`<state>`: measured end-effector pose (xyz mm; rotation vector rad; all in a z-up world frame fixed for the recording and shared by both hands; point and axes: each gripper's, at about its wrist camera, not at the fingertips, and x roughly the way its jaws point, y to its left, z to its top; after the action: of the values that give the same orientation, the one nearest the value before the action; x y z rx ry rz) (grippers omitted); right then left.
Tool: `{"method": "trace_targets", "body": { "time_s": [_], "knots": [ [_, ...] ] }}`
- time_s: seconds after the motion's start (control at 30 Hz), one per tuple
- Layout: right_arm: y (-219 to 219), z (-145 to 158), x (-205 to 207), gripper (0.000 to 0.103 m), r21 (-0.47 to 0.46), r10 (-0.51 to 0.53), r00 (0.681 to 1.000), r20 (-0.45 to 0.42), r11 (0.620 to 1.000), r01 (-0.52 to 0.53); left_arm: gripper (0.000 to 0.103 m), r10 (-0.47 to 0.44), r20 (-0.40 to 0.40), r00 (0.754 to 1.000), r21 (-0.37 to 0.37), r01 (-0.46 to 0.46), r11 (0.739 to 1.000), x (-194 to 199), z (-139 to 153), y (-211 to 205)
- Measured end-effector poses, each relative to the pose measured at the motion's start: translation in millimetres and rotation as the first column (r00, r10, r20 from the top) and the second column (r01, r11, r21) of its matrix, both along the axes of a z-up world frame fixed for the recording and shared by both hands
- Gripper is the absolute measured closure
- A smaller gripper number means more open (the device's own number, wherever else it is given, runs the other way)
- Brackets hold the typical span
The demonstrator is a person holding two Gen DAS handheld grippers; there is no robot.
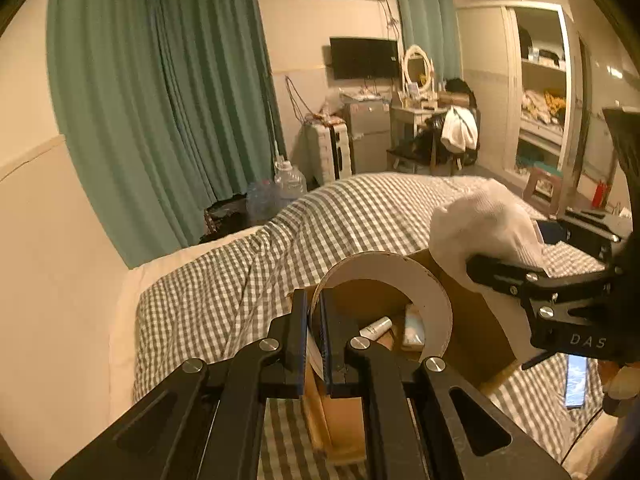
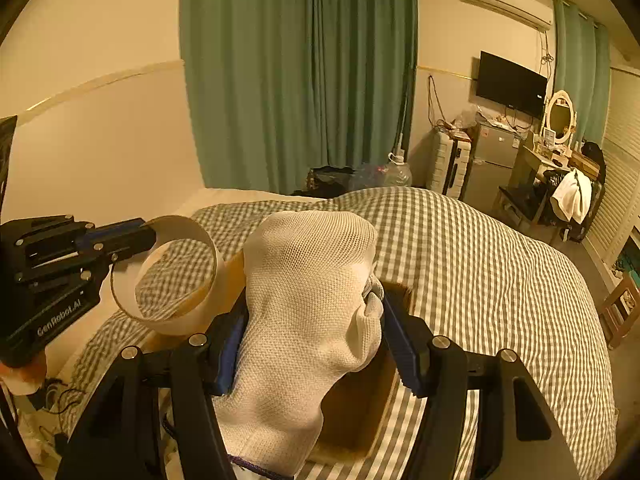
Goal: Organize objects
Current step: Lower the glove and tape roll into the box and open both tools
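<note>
1. A bed with a grey-and-white checked cover (image 1: 320, 216) fills the middle of both views; an open cardboard box (image 1: 476, 320) sits on it.
2. The left gripper (image 1: 314, 332) is clamped on the wall of a white tape roll (image 1: 424, 280), one finger outside the ring, one inside. The roll is held upright on edge above the box's open top.
3. The right gripper (image 2: 316, 344) squeezes a bundled white mesh sock (image 2: 308, 292) between its blue-padded fingers (image 2: 404, 348). The sock bulges above and below the fingers, over the box.
4. In the right wrist view the roll sits just left of the sock, close to it; whether they touch is unclear.
5. Inside the box lie a small white tube (image 1: 376, 327) and a white packet (image 1: 414, 330).
</note>
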<state>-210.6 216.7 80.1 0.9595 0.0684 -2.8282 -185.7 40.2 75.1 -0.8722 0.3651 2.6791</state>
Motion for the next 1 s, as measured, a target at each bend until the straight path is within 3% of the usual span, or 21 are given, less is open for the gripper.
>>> {"method": "trace_targets", "body": {
  "time_s": [0.17, 0.33, 0.53, 0.67, 0.77, 0.8, 0.83, 0.9, 1.0],
  "knots": [
    [8.2, -37.1, -49.5, 0.042, 0.023, -0.006, 0.997, 0.077, 1.0, 0.005, 0.097, -0.014, 0.081, 0.997, -0.035, 0.016, 0.999, -40.5, -35.6, 15.9],
    [23.2, -73.6, -82.8, 0.042, -0.057, 0.06, 0.976, 0.211, 0.997, -0.049, 0.097, -0.026, 0.126, 0.992, -0.056, 0.034, 0.998, -66.2, -63.1, 24.3],
    [21.3, -88.8, -91.6, 0.04, -0.017, 0.068, 0.973, 0.219, 0.998, -0.066, 0.097, -0.043, 0.171, 0.984, -0.081, 0.057, 0.995, -74.3, -87.1, 29.8],
    [17.8, -87.5, -87.8, 0.026, -0.006, 0.048, 0.981, 0.188, 0.999, -0.048, 0.092, -0.033, 0.188, 0.982, -0.098, 0.052, 0.994, -70.5, -92.9, 29.4],
    [20.2, -77.0, -77.3, 0.018, -0.019, 0.041, 0.986, 0.161, 0.999, -0.039, 0.075, -0.022, 0.198, 0.98, -0.101, 0.043, 0.994, -61.6, -89.7, 25.9],
    [20.6, -71.8, -72.5, 0.017, -0.017, 0.032, 0.988, 0.15, 0.999, -0.029, 0.059, -0.014, 0.187, 0.982, -0.107, 0.034, 0.994, -54.3, -84.6, 25.9],
    [19.1, -66.5, -65.8, 0.017, -0.015, 0.024, 0.99, 0.14, 1.0, -0.022, 0.034, -0.011, 0.175, 0.984, -0.108, 0.03, 0.994, -48.7, -81.6, 24.2],
    [18.7, -56.9, -59.3, 0.017, -0.014, 0.018, 0.992, 0.124, 1.0, -0.017, 0.013, -0.003, 0.132, 0.991, -0.097, 0.016, 0.995, -34.7, -70.6, 20.3],
    [16.9, -37.8, -40.0, 0.016, -0.015, 0.009, 0.996, 0.09, 1.0, -0.008, 0.013, 0.005, 0.097, 0.995, -0.087, 0.003, 0.996, -14.0, -53.8, 13.4]
  ]
}}
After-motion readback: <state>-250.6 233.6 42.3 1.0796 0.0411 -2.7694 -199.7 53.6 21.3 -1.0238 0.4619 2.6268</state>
